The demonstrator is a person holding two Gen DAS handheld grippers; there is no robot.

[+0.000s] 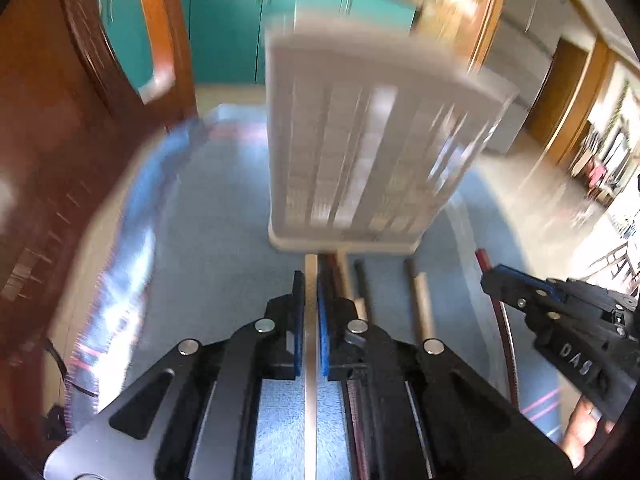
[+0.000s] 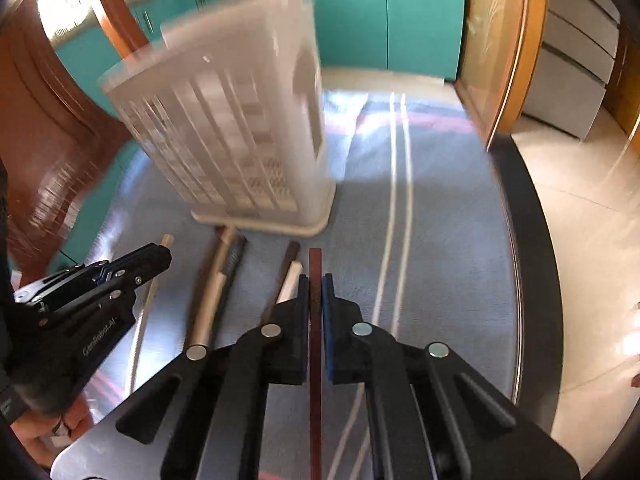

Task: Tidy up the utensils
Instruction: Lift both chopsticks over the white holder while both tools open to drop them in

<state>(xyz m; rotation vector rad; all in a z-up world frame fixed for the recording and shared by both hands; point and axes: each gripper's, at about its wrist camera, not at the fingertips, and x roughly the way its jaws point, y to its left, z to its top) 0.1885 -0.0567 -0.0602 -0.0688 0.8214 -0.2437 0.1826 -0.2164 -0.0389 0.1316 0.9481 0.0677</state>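
Note:
A white slotted utensil holder (image 1: 360, 152) stands upright on the blue cloth, also in the right wrist view (image 2: 240, 132). My left gripper (image 1: 311, 280) is shut on a pale metal-coloured stick (image 1: 311, 400), just short of the holder's base. My right gripper (image 2: 315, 280) is shut on a dark red chopstick (image 2: 315, 360); it shows at the right of the left wrist view (image 1: 490, 276). My left gripper also shows at the left of the right wrist view (image 2: 166, 252). Several loose utensil handles (image 2: 216, 292) lie on the cloth between the grippers.
The blue cloth (image 2: 440, 220) covers a round table with a dark rim (image 2: 532, 240). Wooden chairs (image 1: 52, 120) stand at the left and back. Teal cabinets (image 2: 400, 12) are behind. Tiled floor (image 2: 592, 200) is to the right.

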